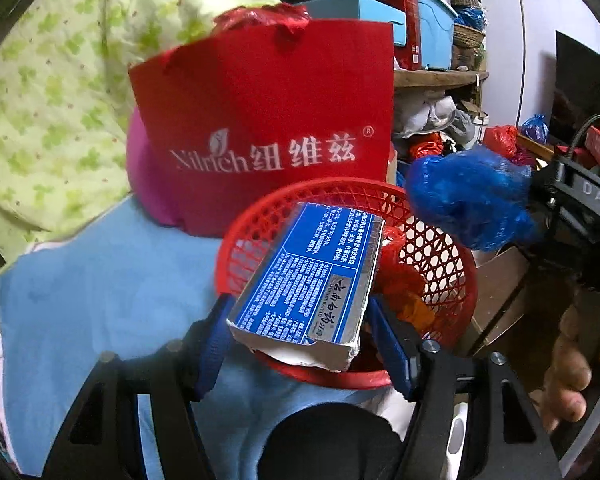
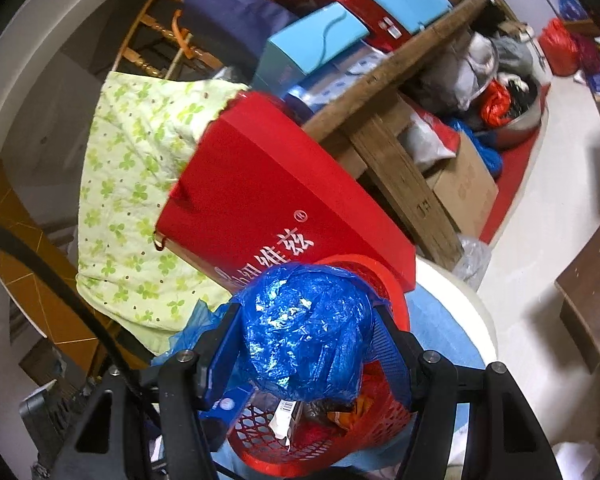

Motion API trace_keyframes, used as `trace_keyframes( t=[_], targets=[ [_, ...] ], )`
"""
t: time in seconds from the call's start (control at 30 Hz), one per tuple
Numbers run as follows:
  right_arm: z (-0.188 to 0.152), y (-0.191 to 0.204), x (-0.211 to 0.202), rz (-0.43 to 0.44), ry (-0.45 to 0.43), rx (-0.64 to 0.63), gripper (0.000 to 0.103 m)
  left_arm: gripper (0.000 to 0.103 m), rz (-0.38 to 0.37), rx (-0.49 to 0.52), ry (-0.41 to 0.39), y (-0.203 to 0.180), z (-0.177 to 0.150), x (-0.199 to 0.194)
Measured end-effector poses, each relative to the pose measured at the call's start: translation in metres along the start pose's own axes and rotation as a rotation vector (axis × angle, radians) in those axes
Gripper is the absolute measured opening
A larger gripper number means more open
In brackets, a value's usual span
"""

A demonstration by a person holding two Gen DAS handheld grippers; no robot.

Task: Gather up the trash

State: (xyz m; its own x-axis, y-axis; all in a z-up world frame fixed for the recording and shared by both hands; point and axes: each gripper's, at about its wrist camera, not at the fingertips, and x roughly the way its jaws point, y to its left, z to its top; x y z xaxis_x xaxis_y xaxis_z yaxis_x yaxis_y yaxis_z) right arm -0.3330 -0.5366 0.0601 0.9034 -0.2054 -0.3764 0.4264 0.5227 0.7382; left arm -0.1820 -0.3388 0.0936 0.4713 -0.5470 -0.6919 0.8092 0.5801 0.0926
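- Left gripper [image 1: 300,344]: I hold a blue-and-silver box [image 1: 308,280] between its blue pads, which press on both long sides. The box points toward 12 o'clock, its torn end nearest the camera.
- Basket [image 1: 456,280]: red mesh, directly under the box's far half; red wrappers [image 1: 400,276] lie inside it, at 3 o'clock from the box.
- Right gripper [image 2: 304,344]: I pinch a crumpled blue bag [image 2: 306,326] between its pads. The bag bulges past the fingertips toward 12 o'clock.
- In the left view, that bag hangs over the basket's rim at 2 o'clock.
- Red paper bag [image 1: 268,120]: stands behind the basket at 11 o'clock.
- The basket rests on a blue cloth [image 1: 112,296].
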Motion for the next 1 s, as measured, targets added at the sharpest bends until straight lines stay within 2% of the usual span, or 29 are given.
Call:
trace_keyframes(
  t=[0.13,0.33,0.53,0.63,0.73,1.0],
  targets=[
    [0.001,-0.006,0.018,0.021,0.034,0.059,0.07,0.07,-0.021,0.003,-0.015,-0.002,-0.001,0.001],
    [-0.005,-0.007,0.031,0.082,0.069,0.105,0.074,0.07,0.026,0.015,-0.051,0.006,-0.006,-0.017],
    [-0.014,0.011,0.024,0.088,0.069,0.045,0.075,0.071,0.113,0.0,-0.101,0.024,-0.013,-0.042],
    [-0.019,0.022,0.018,0.085,0.069,0.011,0.075,0.078,0.152,-0.009,-0.12,0.034,-0.017,-0.054],
    [-0.025,0.033,0.012,0.082,0.071,-0.029,0.075,0.079,0.206,-0.017,-0.147,0.044,-0.021,-0.068],
    [-0.047,0.083,-0.012,0.034,0.071,-0.229,0.075,0.081,0.292,-0.047,-0.165,0.066,-0.033,-0.102]
  ],
)
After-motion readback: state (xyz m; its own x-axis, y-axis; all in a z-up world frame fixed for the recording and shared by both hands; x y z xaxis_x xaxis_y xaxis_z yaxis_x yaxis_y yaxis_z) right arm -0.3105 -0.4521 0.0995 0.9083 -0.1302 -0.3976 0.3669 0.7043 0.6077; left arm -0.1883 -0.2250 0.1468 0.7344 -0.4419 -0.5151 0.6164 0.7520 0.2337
